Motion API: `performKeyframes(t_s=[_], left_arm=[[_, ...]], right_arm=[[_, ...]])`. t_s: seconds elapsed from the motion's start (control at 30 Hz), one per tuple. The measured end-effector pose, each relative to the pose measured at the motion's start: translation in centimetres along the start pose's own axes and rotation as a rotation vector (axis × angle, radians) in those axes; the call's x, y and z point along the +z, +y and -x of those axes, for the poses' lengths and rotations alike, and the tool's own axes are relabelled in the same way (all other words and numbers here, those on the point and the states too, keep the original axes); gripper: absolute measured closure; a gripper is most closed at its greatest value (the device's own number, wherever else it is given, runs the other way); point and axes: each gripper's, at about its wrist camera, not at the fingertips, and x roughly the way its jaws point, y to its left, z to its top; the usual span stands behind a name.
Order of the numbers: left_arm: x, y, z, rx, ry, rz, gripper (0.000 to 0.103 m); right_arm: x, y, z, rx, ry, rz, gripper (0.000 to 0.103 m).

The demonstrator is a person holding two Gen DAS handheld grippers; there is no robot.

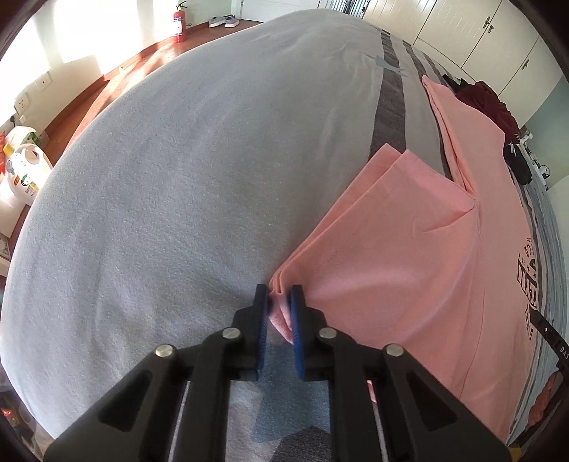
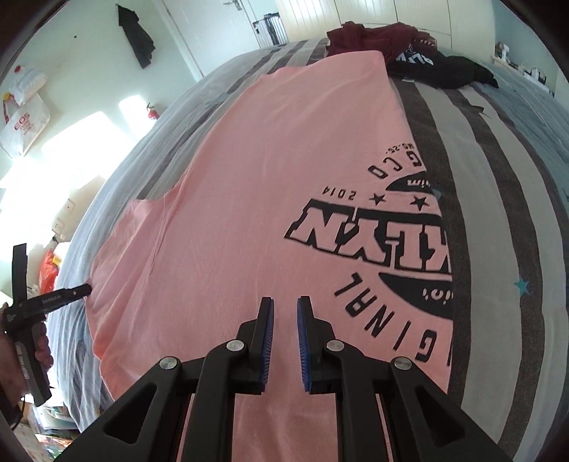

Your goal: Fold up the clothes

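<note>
Left wrist view: one pink cotton T-shirt (image 1: 409, 256) lies spread on the grey bedspread with dark stripes (image 1: 177, 177), folded lengthwise, its black printed emblem at the far right edge. The left gripper (image 1: 279, 302) has its jaws clenched on a bunched fold at the shirt's near corner, by the sleeve; pink cloth shows between the blue pads. Beyond the shirt, against the wardrobe side, sits one dark red garment (image 1: 487, 103) with one black garment (image 1: 519, 163) beside it. One red fire extinguisher (image 1: 179, 21) stands on the wooden floor past the bed, and one pair of grey shoes (image 1: 224, 21) lies near it.

Right wrist view: the right gripper (image 2: 285, 320) hovers above the shirt (image 2: 249, 213) just beside the emblem, jaws nearly closed with a narrow gap and no cloth seen between them; contact with the fabric cannot be told. This view alone shows the emblem's lettering in full, two white carrier bags (image 2: 23, 117) hanging on the wall, one dark jacket (image 2: 135, 35) on a hook, and a hand (image 2: 41, 346) holding the left gripper (image 2: 83, 290) at the shirt's left edge. The shoes appear only in the left view.
</note>
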Motion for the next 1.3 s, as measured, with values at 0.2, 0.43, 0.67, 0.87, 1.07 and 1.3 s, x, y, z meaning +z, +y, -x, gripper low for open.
performKeyframes(t_s=[0.2,0.43,0.67,0.87,1.07,1.3], left_arm=[[0.0,-0.9,2.7,0.008,-0.05,-0.008,0.096],[-0.8,-4.9,7.5,-0.035,-0.124,-0.062,0.096],[-2.7,-14.5,11.3,-0.15,-0.178,-0.166,0.096],[-6.7,-24.2,11.5,-0.302,-0.121,-0.267,0.096],[-9.5,-28.7,9.2,-0.348,-0.049,-0.338,0.096],[-6.8,-19.7,6.9,-0.113,-0.096,-0.181,0.082]], right_arm=[[0.6,-0.9,0.3,-0.023,0.002,0.001,0.091],[-0.1,-1.9,1.2,-0.023,0.029,0.001,0.091],[-0.4,-3.1,3.5,-0.006,0.02,0.024,0.091],[-0.3,-5.5,5.8,-0.003,0.023,0.027,0.091],[-0.8,-7.6,6.4,-0.004,0.048,0.016,0.091],[-1.2,-6.7,5.4,0.026,0.042,0.027,0.091]])
